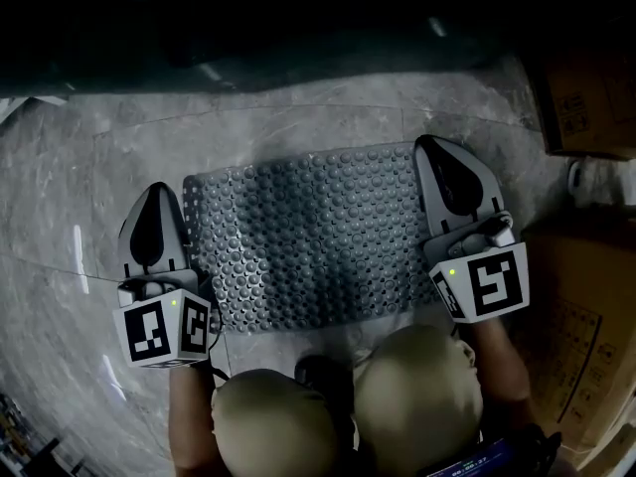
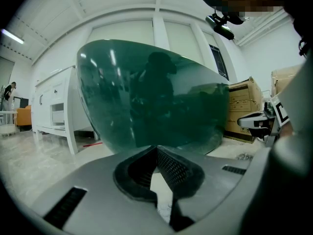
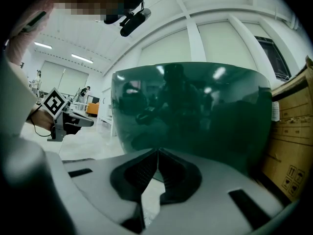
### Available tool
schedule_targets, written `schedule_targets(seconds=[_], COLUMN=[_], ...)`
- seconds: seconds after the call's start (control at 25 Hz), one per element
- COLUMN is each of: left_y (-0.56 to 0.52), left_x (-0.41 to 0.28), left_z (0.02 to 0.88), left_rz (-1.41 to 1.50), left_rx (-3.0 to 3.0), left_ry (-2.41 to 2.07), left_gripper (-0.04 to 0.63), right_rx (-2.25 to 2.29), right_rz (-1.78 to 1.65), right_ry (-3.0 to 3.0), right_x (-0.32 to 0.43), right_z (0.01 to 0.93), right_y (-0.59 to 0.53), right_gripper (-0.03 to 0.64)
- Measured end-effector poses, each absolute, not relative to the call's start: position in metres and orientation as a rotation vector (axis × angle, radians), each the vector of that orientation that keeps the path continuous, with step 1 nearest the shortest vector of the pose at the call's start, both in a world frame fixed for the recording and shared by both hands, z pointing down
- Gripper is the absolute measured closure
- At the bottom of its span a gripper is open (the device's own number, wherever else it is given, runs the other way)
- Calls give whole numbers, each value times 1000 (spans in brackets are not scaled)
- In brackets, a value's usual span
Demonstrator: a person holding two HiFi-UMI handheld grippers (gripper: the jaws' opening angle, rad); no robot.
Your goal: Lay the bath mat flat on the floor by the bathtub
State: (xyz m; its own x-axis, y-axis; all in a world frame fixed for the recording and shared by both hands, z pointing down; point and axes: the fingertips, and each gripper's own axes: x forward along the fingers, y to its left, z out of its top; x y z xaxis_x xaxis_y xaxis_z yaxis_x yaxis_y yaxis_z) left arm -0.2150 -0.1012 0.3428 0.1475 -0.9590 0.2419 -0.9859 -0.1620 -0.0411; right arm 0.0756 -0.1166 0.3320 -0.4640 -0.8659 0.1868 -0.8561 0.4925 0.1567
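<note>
The grey studded bath mat [image 1: 308,237] lies spread flat on the marble floor, just in front of the dark green bathtub [image 1: 298,28]. My left gripper [image 1: 156,192] rests on the floor just off the mat's left edge, its jaws shut with nothing between them. My right gripper [image 1: 429,147] lies over the mat's right edge near the far corner, also shut. In the left gripper view the pads meet at the tip [image 2: 157,148] in front of the bathtub [image 2: 156,97]. The right gripper view shows the same closed tip [image 3: 157,152] before the bathtub [image 3: 195,111].
Cardboard boxes [image 1: 581,97] stand close on the right, another [image 1: 586,316] beside my right arm. A white cabinet [image 2: 54,106] stands left of the tub. The person's knees [image 1: 417,396] are just behind the mat's near edge.
</note>
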Motion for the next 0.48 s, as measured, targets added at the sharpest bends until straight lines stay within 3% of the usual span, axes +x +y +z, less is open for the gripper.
schedule_targets(seconds=[0.48], left_y=[-53], left_x=[-229], left_z=[308], left_rz=[466], left_rx=[2234], left_ry=[-1859], left_gripper=[566], right_rx=[1552], right_rz=[-1], right_ry=[-2396], right_x=[90], right_z=[272], right_y=[-82], right_gripper=[591])
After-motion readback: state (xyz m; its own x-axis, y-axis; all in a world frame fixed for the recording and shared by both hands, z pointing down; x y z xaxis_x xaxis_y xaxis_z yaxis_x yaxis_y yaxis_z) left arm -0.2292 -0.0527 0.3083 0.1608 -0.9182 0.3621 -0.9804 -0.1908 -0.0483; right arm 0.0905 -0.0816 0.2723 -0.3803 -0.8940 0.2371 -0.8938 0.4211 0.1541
